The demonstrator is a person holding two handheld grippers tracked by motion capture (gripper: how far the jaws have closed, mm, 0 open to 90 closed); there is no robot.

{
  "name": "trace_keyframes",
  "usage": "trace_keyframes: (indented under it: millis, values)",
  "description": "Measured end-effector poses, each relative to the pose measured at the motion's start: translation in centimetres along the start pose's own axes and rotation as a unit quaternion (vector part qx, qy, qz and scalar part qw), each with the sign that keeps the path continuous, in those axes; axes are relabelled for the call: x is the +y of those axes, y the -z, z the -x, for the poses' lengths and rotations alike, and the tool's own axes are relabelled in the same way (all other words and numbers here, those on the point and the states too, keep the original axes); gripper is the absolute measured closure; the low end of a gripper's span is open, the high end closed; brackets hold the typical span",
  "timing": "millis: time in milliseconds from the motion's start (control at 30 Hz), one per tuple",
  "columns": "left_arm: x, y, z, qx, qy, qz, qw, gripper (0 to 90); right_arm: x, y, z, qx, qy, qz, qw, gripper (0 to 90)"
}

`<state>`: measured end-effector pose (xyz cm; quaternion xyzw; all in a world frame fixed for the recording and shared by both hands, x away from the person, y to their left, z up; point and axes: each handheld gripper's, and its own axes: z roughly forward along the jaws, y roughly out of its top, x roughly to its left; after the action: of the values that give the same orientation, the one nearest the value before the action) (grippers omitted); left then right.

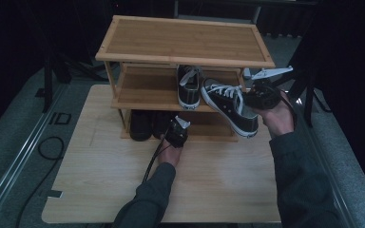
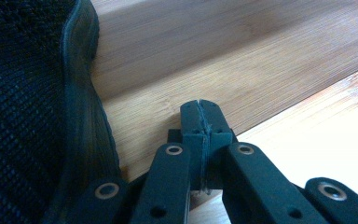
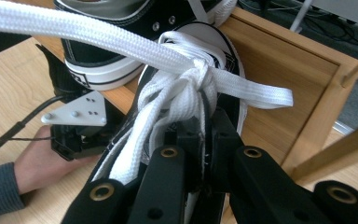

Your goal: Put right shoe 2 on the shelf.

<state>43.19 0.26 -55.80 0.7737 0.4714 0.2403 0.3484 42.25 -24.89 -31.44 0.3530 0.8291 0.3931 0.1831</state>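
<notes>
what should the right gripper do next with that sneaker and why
Probably ease the sneaker further back onto the middle shelf, beside its mate. The right gripper is shut on its tongue, and the toe overhangs the shelf's front edge, angled away from the mate.

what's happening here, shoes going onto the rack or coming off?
Can't tell the direction from this moment. A person works a three-tier wooden shoe rack with two handheld grippers. The right gripper is shut on a black-and-white sneaker near its laces, holding it tilted at the right front of the middle shelf, beside its mate already standing there. The left gripper is shut on nothing, low at the bottom shelf next to a pair of dark shoes.
</notes>
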Motion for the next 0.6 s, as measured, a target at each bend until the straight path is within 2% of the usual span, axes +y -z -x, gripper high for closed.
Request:
trace_keyframes:
  millis: [200,400,600]
  values:
    - [0.0,0.0,0.0,-0.001,-0.001,-0.001,1.0000,89.6,0.5,-0.5,-0.3,-0.009,-0.002,0.001,1.0000,86.1]
    - [0.0,0.0,0.0,0.000,-0.001,0.000,1.0000,89.6,0.8,-1.3,-0.5,-0.042,-0.018,0.008,0.9989,86.0]
    - [0.0,0.0,0.0,-0.001,-0.001,0.000,1.0000,89.6,0.9,-1.8,-0.7,-0.061,-0.026,0.014,0.9977,86.0]
